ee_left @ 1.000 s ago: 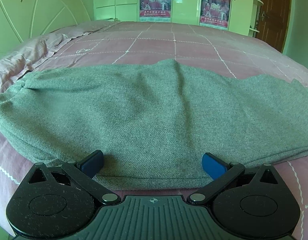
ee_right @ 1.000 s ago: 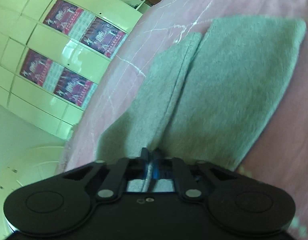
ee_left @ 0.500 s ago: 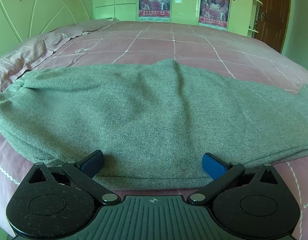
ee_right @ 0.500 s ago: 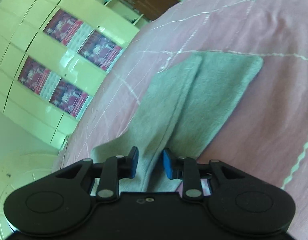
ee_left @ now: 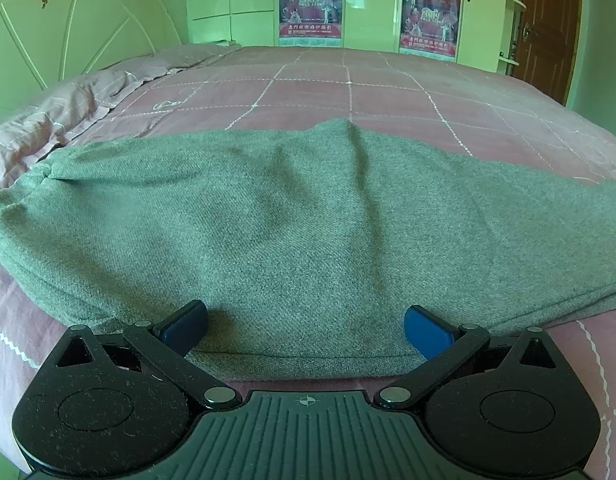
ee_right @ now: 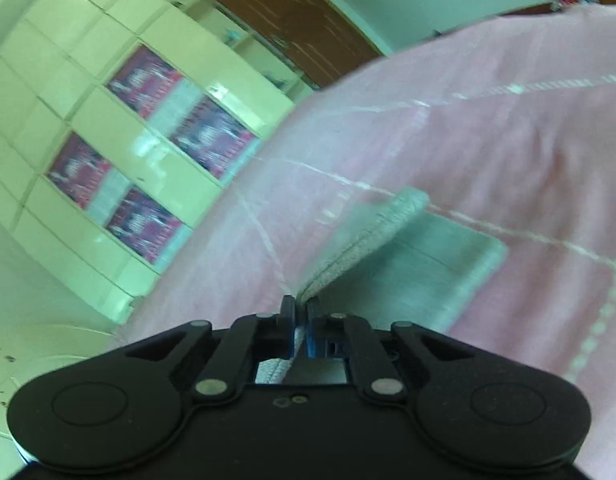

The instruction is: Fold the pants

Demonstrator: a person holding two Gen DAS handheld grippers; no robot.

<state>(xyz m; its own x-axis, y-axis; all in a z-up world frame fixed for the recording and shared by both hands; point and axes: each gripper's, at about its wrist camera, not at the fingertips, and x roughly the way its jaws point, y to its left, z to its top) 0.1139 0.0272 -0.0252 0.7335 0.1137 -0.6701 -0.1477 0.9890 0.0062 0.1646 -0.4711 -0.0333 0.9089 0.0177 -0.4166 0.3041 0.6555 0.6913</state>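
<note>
Grey pants (ee_left: pixel 291 216) lie flat across the pink bed, waist end at the left. My left gripper (ee_left: pixel 305 322) rests open on the near edge of the cloth, its blue pads wide apart with fabric between them. In the right wrist view my right gripper (ee_right: pixel 301 312) is shut on the hem of a leg of the pants (ee_right: pixel 368 240). That leg end is lifted off the bedspread, its folded edge running away from the fingers. The picture there is blurred.
The pink checked bedspread (ee_left: pixel 348 84) reaches back to a white headboard (ee_left: pixel 67 44) at the left. A cream wardrobe with posters (ee_left: pixel 312 4) stands behind, a brown door (ee_left: pixel 548 20) at the far right. Rumpled bedding (ee_left: pixel 67 100) lies at the left.
My right gripper opened slightly on the leg, then shut on its hem and pulled it along; less grey cloth shows ahead of it. The left gripper has not moved.
</note>
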